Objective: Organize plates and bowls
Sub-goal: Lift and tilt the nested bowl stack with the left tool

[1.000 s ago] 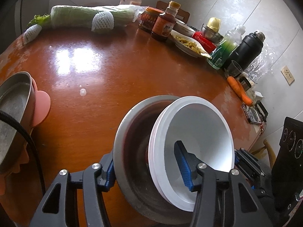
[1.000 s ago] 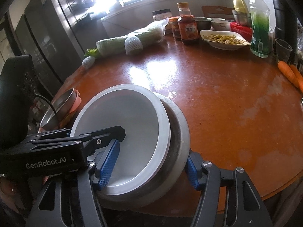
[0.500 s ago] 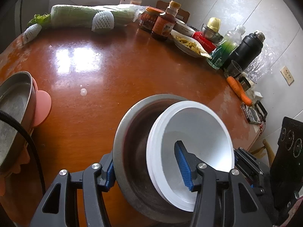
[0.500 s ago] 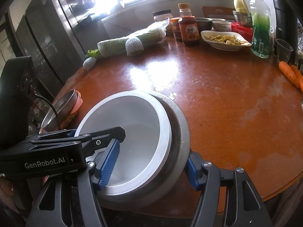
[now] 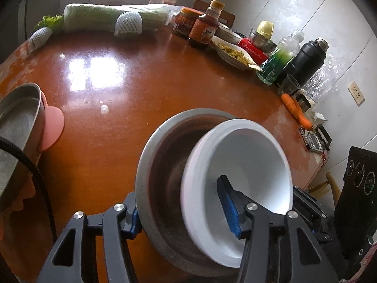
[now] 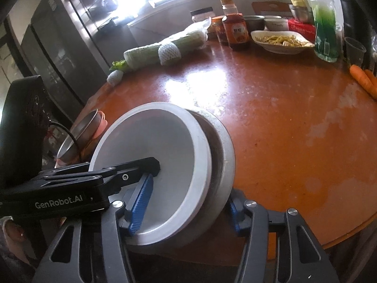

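- Both grippers are on the same nested pair at the near edge of the round reddish-brown wooden table: a white ceramic bowl sitting tilted inside a wider dull grey metal bowl.
- Left gripper is pinching the pair, one pad outside the metal wall, the other inside the white bowl.
- Right gripper straddles the opposite side the same way, and its jaws are closing on both bowls right now.
- My take on doing this well: let the right one finish clamping before lifting, keep both hands level with each other, and square the white bowl down first since it looks cocked and could slide.
- Count: two bowls in the held stack, plus one more steel bowl on a pink plastic piece at the left edge.
- Also one white plate of food at the far side and two carrots.
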Available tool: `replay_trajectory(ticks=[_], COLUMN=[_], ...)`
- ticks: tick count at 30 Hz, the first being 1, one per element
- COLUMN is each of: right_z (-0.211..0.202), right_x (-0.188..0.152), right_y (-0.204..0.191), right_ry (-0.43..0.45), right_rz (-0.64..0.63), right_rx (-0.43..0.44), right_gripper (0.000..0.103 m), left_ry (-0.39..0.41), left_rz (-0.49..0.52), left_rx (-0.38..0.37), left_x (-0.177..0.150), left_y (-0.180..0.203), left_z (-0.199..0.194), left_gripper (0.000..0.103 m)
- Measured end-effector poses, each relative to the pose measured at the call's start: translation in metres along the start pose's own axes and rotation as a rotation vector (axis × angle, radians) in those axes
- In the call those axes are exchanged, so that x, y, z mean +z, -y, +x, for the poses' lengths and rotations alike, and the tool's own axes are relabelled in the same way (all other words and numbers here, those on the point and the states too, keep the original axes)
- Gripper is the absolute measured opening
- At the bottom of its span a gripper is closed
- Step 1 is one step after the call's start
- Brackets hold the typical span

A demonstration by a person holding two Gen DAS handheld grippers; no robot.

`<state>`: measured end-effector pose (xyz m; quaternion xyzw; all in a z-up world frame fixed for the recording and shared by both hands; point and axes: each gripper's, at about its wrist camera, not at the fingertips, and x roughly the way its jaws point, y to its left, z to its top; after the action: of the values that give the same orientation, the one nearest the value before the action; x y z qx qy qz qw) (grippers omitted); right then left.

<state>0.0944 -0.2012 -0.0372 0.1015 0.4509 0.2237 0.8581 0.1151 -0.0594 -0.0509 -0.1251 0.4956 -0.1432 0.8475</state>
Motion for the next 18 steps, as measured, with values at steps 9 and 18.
replay_trajectory(ticks=[9, 18], right_z=[-0.002, -0.010], right_x=[0.006, 0.013], right_y=[-0.007, -0.024], right_ry=[0.014, 0.036], right_rz=[-0.006, -0.029], right_rx=[0.012, 0.018], right_gripper=[0.057, 0.057], left_ry=[0.026, 0.072], left_rz=[-0.007, -0.014], left_rx=[0.004, 0.002], left_x=[0.003, 0.004], left_y=[-0.003, -0.006], left_z=[-0.013, -0.034], left_gripper=[0.055, 0.055])
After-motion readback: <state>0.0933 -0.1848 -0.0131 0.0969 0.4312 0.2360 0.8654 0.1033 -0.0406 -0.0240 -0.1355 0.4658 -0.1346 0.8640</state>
